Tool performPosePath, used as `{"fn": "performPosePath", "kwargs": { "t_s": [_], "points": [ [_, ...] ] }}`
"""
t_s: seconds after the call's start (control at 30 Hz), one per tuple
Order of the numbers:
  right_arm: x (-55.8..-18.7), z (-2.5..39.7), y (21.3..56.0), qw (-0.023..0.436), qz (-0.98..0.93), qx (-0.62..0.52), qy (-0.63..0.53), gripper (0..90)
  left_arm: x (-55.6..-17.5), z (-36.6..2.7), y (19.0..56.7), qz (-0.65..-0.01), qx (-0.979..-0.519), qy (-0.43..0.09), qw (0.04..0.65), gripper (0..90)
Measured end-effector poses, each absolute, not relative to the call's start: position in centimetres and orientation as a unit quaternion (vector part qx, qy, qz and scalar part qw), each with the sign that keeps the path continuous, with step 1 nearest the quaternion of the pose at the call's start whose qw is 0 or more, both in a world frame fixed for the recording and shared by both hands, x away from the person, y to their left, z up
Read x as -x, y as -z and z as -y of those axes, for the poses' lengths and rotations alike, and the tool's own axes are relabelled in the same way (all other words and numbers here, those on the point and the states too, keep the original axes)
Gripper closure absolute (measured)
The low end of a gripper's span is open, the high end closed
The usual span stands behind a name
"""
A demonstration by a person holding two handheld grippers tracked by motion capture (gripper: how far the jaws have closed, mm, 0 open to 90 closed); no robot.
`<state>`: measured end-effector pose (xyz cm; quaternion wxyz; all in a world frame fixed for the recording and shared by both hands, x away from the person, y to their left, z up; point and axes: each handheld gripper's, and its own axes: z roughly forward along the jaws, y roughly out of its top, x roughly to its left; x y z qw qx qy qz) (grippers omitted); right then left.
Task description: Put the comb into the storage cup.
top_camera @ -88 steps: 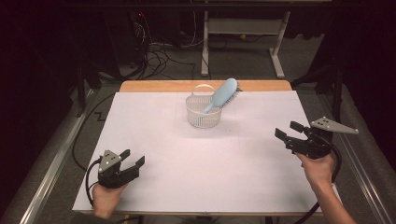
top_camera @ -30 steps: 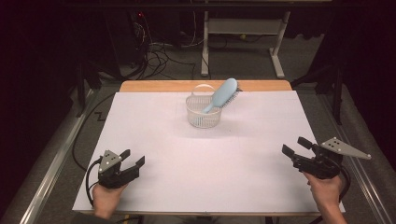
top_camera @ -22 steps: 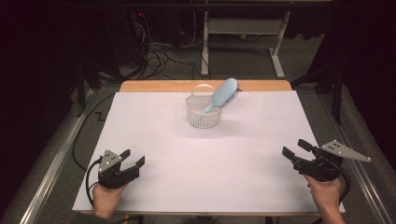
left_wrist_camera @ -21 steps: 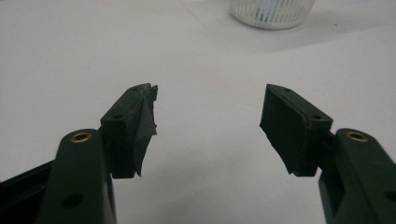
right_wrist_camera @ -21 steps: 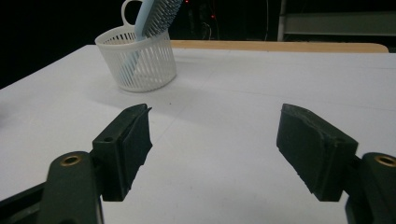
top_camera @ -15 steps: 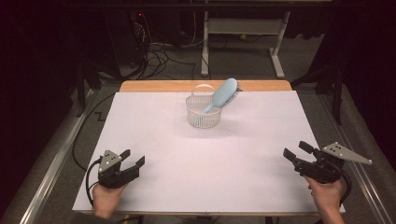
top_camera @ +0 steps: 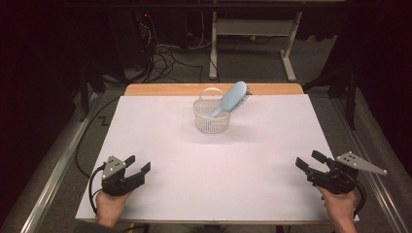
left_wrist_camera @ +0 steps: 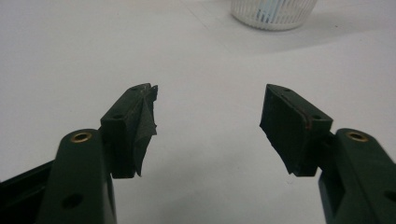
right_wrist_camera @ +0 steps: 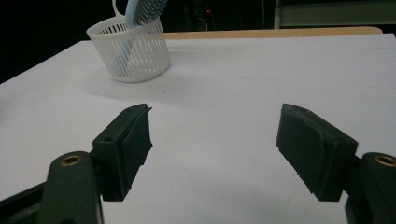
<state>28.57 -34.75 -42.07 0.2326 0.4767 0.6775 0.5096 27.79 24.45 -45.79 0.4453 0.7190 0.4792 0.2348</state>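
Note:
A white slatted basket (top_camera: 212,115) stands at the back middle of the white table (top_camera: 160,145), with a light blue hairbrush (top_camera: 232,99) leaning in it, head up and to the right. The basket (right_wrist_camera: 131,52) and brush (right_wrist_camera: 142,10) also appear in the right gripper view, and the basket's base (left_wrist_camera: 273,11) in the left gripper view. My left gripper (top_camera: 137,164) rests near the front left corner, open and empty (left_wrist_camera: 208,122). My right gripper (top_camera: 310,160) sits near the front right edge, open and empty (right_wrist_camera: 215,149).
A wooden strip (top_camera: 145,89) runs along the table's far edge. Behind the table, cables (top_camera: 165,53) lie on the floor by a desk frame (top_camera: 252,34). A metal rail (top_camera: 53,170) runs along the left side.
My right gripper has come back toward the front right corner of the table and lowered. The left gripper, basket and brush have stayed put.

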Motion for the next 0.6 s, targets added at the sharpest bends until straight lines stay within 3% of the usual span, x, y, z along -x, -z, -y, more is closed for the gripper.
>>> {"fn": "performPosePath", "kwargs": {
  "t_s": [0.6],
  "points": [
    [-28.35,34.46,42.99,0.235,-0.688,-0.475,-0.496,27.5,-27.76,-24.45,45.77,-0.479,-0.719,-0.236,0.446,35.6]
  ]
}}
